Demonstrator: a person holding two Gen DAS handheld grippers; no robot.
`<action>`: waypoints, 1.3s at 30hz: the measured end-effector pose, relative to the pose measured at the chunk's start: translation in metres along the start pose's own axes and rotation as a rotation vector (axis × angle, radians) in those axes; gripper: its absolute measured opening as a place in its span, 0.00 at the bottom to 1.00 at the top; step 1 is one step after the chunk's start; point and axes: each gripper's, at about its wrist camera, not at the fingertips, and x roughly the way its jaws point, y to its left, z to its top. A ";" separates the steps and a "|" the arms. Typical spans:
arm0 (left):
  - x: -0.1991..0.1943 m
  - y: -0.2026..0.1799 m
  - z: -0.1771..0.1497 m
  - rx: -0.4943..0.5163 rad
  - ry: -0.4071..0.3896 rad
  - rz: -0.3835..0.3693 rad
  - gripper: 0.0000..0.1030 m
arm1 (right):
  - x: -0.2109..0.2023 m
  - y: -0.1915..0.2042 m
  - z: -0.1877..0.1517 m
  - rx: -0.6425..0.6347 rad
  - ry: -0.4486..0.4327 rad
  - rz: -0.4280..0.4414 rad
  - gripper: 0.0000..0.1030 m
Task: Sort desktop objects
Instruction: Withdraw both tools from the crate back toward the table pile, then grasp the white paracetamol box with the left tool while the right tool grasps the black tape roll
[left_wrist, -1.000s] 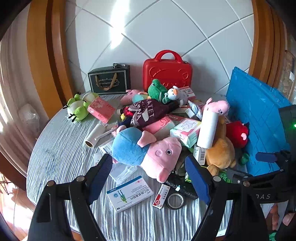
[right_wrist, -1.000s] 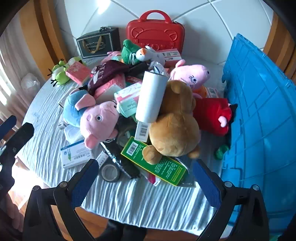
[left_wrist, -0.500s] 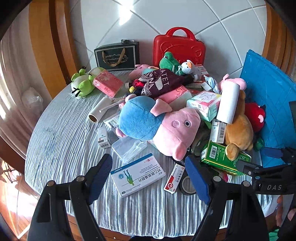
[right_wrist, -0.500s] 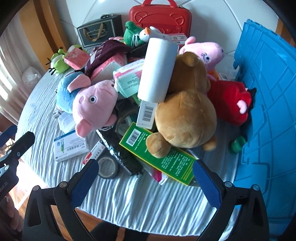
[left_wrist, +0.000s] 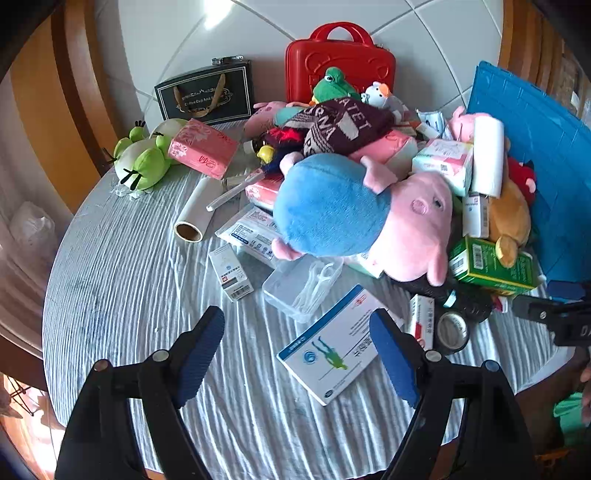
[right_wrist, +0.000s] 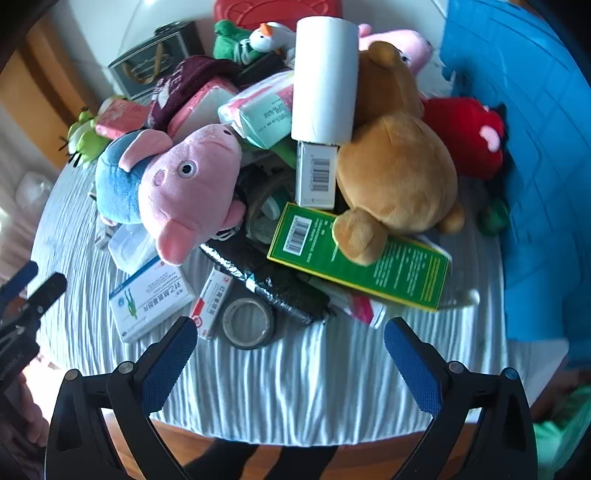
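Round bench (left_wrist: 122, 295) with a grey ribbed cloth, heaped with mixed items toward its far and right side. Left hand-held gripper (left_wrist: 295, 354) has its blue-padded fingers spread wide, holding nothing, above the near edge of the bench. Its right pad overlaps the white-and-blue flat medicine box (left_wrist: 332, 350) in view; contact cannot be told. Right hand-held gripper (right_wrist: 291, 363) also spread apart and empty, over the near edge, with the grey tape roll (right_wrist: 248, 323) just beyond its left pad.

Centre of the pile: big plush pig with pink head and blue body (left_wrist: 354, 218), lying on its side. Under its near side, a clear plastic box of floss picks (left_wrist: 301, 288) and a small white carton with barcode (left_wrist: 231, 273) just left of that. A white paper roll with cardboard core (left_wrist: 194, 214) lies toward the left edge, apart from the pile. Green frog plush (left_wrist: 140, 158) at the far left edge, touching a pink tissue pack (left_wrist: 203, 147).

Right part of the pile: brown plush bear (right_wrist: 395, 162) resting on a long green carton (right_wrist: 358, 258); a white cylinder roll (right_wrist: 325, 77) leans on the bear. Red plush toy (right_wrist: 469, 136) sits between the bear and the blue plastic crate (right_wrist: 546, 147) at the right edge. Small red-and-white medicine box (right_wrist: 212, 306) is touching the tape roll.

Far edge: red hard case with handle (left_wrist: 340, 62) and black gift bag with gold handles (left_wrist: 207, 94), both upright.
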 end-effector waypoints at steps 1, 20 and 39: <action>0.006 0.003 -0.003 0.009 0.015 -0.003 0.79 | 0.002 0.001 -0.003 0.017 0.002 -0.005 1.00; 0.103 -0.043 -0.021 0.173 0.218 -0.128 0.83 | 0.068 0.004 -0.024 0.057 0.138 -0.011 0.74; 0.127 -0.046 -0.018 0.114 0.275 -0.102 0.86 | 0.103 0.035 -0.016 -0.018 0.171 -0.018 0.75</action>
